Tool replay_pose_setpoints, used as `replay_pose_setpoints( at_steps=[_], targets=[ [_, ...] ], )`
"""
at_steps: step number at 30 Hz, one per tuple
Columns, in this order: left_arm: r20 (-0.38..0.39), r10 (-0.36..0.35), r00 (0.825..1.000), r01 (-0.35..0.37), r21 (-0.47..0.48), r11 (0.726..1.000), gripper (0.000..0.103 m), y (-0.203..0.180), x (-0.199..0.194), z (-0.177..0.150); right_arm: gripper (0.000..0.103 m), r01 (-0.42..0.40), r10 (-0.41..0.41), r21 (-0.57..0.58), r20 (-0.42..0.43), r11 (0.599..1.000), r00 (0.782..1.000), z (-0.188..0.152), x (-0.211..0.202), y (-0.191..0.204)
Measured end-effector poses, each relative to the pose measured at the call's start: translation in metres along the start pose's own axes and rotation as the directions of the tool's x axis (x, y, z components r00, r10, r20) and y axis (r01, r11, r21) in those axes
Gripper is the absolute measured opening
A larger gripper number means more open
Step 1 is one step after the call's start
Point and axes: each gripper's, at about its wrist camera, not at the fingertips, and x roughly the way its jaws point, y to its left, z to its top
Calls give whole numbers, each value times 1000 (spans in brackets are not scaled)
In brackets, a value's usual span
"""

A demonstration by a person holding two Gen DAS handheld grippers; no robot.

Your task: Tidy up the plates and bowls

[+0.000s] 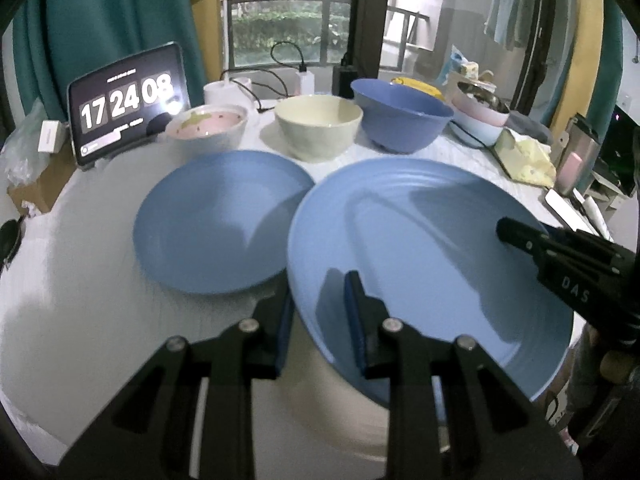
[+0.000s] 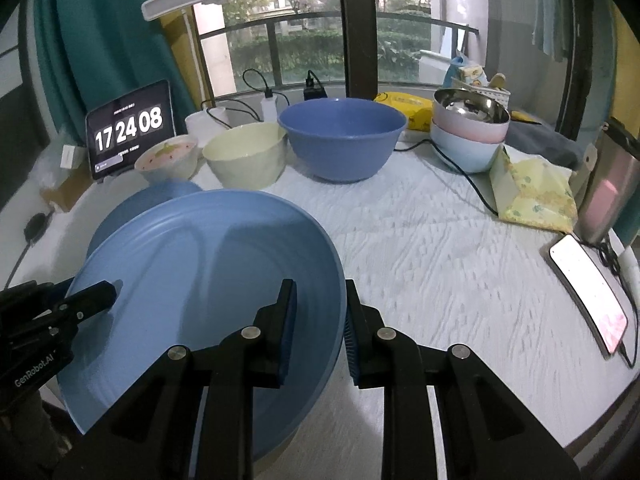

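A round table (image 2: 440, 264) under a white quilted cloth stands before a balcony window, with teal curtains (image 1: 108, 20) at the side. Along its far part, from the left, stand a tablet clock (image 1: 126, 106) reading 17 24 08, a pink-lined small bowl (image 1: 206, 128), a cream bowl (image 1: 318, 126), a large blue bowl (image 1: 400, 114), and a stack of a pink bowl on a pale blue bowl (image 2: 468, 136) with a steel bowl nested on top. A phone (image 2: 588, 296) with a lit screen lies near the right edge, beside a folded yellow cloth (image 2: 532, 192).

The smaller blue plate (image 1: 220, 220) lies flat on the cloth in front of the small bowls. The larger blue plate (image 1: 424, 256) is held tilted above the table's near edge, its rim overlapping the smaller plate's right side in the left wrist view. The left gripper (image 1: 318, 312) pinches its left rim, one finger inside the plate and one outside. The right gripper (image 2: 320, 320) clamps the opposite rim the same way, with its inner finger (image 1: 516, 234) lying across the plate's inner face
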Motion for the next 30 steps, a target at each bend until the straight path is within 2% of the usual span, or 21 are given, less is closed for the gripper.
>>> replay_pose_setpoints(
  at_steps=[13,22,26,28,30],
  targets=[
    [-81,23,996,-21,26,999,26,-1,15,-37,24,9,-10,-16,-94,1000,995,-33,12,8],
    [-84,43,996,-39,51,998,30,-1,14,-39,27,17,-21,-38,-96,999,995,-34,17,11],
    [-76,33,997,-28,59,998,37,-1,11,-39,29,23,-28,-55,-95,998,995,-34,20,14],
    [-71,29,997,-25,59,998,47,-2,9,-38,29,25,-32,-73,-96,997,995,-34,21,16],
    [-60,45,997,-42,51,998,47,0,6,-36,29,20,-29,-86,-108,996,994,-34,24,18]
  ],
)
